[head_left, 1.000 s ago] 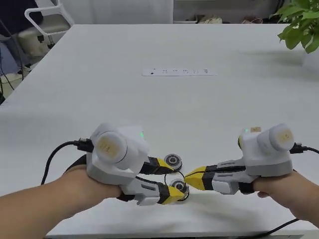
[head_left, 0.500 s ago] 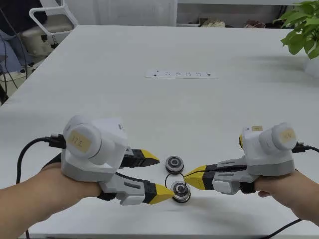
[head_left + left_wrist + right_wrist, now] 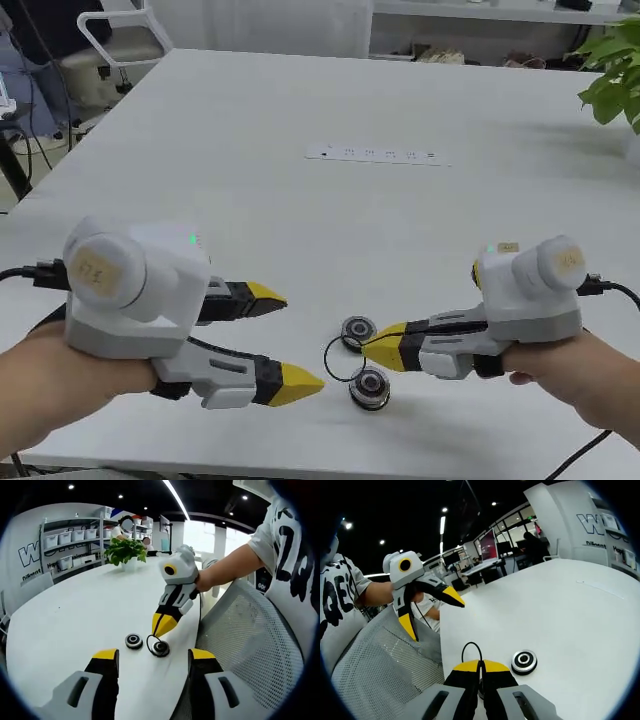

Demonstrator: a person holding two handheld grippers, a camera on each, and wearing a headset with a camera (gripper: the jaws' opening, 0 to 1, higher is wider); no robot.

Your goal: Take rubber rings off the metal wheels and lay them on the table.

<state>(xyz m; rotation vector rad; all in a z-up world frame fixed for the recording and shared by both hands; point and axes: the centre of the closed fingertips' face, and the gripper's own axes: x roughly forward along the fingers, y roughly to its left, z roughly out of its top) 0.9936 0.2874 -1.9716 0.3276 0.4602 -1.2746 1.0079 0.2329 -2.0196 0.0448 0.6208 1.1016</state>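
1. The left gripper [image 3: 284, 337] hovers left of the near wheel [image 3: 370, 387], apart from it, with its jaws spread wide and holding nothing.
2. The rubber ring [image 3: 326, 356] stands as a thin black loop just left of that wheel. I cannot tell whether the two touch.
3. The second wheel [image 3: 357, 329] lies on the desk [image 3: 300, 220] just behind the near wheel.
4. The right gripper [image 3: 370, 346] sits just above and to the right of the near wheel, its jaws pressed together and pinching the ring.
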